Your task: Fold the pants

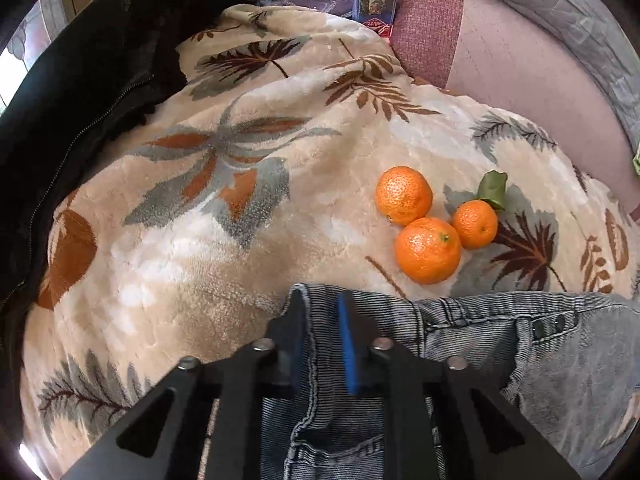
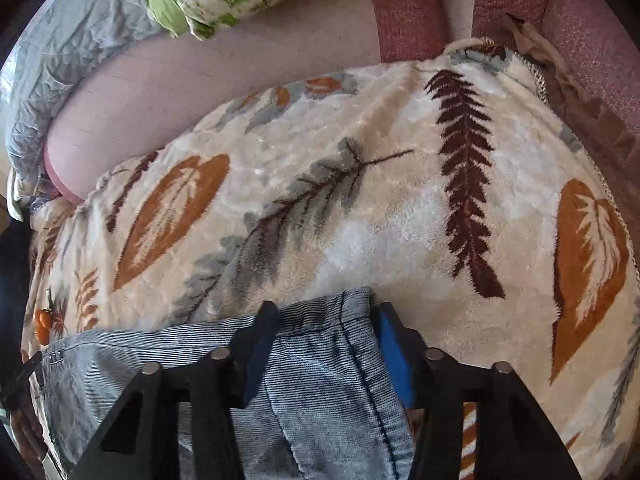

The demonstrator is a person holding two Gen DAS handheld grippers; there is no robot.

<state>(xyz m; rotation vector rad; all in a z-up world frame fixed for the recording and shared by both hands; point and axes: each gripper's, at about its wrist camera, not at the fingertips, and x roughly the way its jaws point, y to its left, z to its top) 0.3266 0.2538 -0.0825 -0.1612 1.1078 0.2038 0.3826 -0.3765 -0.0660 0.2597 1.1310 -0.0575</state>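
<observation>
The jeans [image 1: 480, 344] lie on the blanket [image 1: 248, 208], waistband toward the far side. Three mandarins [image 1: 430, 220] sit touching in a cluster on the blanket, just beyond the waistband. A jacket [image 1: 88, 92] lies along the blanket's left edge. Beyond the blanket, a card box [image 1: 376, 10] rests near its far edge; a quilt [image 2: 64, 64] lies behind.

The left gripper [image 1: 322, 300] straddles the waistband's left end, the right gripper [image 2: 328, 312] its right end.

Three tangerines [image 1: 428, 224], one pair of jeans [image 1: 520, 344], one leaf-print blanket [image 1: 248, 184], two tools.
</observation>
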